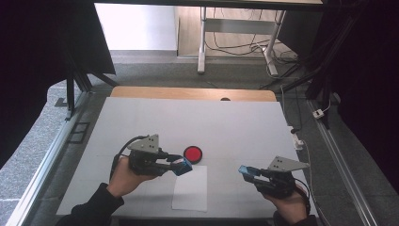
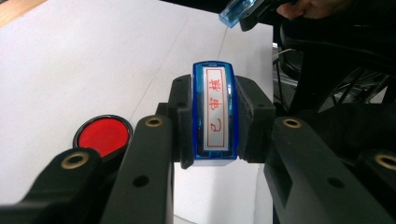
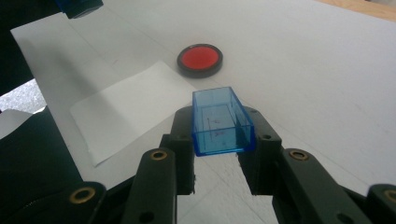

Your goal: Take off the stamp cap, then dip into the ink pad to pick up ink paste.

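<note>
My left gripper [image 1: 182, 165] is shut on a blue stamp [image 2: 215, 114], whose white face with red characters points up at the left gripper view's camera. It hovers just beside the round red ink pad [image 1: 192, 153] and over the top of a white paper sheet [image 1: 190, 188]. My right gripper [image 1: 245, 171] is shut on the stamp's clear blue cap [image 3: 221, 122], open end up, over the bare table right of the sheet. The ink pad [image 3: 200, 59] and the sheet [image 3: 126, 105] lie beyond the cap.
A grey-white mat [image 1: 188, 122] covers the table, with a wooden edge [image 1: 188, 92] at the far side. Metal rails [image 1: 37, 169] run along both sides. Desk legs and cables [image 1: 235, 47] stand on the floor beyond.
</note>
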Demonstrator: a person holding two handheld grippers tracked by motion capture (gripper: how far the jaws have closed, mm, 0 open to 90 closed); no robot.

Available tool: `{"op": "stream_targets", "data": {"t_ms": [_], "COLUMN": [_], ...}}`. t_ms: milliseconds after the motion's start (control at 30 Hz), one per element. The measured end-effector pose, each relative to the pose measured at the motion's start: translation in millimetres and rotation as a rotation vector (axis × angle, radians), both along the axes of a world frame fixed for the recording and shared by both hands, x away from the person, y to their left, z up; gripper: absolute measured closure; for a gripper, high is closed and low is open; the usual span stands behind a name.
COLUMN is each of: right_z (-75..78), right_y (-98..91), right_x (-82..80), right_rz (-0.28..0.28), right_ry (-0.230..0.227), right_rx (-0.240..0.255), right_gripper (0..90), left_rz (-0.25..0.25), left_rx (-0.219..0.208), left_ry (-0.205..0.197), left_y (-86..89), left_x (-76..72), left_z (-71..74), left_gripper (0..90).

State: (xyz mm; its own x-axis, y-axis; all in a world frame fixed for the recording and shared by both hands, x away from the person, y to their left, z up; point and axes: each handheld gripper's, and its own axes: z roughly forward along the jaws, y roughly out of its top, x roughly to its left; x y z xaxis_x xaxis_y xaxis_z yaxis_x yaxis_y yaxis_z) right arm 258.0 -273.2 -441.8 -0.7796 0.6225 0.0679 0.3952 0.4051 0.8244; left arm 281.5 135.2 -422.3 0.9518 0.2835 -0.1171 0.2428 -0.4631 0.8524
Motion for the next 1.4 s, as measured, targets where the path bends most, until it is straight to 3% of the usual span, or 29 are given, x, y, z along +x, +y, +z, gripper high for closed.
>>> {"op": "stream_targets", "data": {"t_ms": [467, 767, 1400], "right_z": [-5.6, -11.0, -11.2], "right_y": [-26.3, -30.8, -30.7], "right_x": [-9.8, -11.9, -14.8], "right_rz": [-0.075, -0.077, -0.055], "right_ry": [0.029, 0.057, 0.050], "right_rx": [0.021, 0.020, 0.008], "right_gripper": [68.8, 68.8, 68.8], "left_rz": [0.035, 0.060, 0.135], "left_rx": [0.011, 0.013, 0.111], "left_ry": [0.005, 0.017, 0.023], "left_y": [-1.5, -4.0, -23.8], "left_x": [4.3, 11.0, 42.0], "left_z": [-0.2, 0.9, -5.0], "left_gripper": [70.2, 70.2, 70.3]}}
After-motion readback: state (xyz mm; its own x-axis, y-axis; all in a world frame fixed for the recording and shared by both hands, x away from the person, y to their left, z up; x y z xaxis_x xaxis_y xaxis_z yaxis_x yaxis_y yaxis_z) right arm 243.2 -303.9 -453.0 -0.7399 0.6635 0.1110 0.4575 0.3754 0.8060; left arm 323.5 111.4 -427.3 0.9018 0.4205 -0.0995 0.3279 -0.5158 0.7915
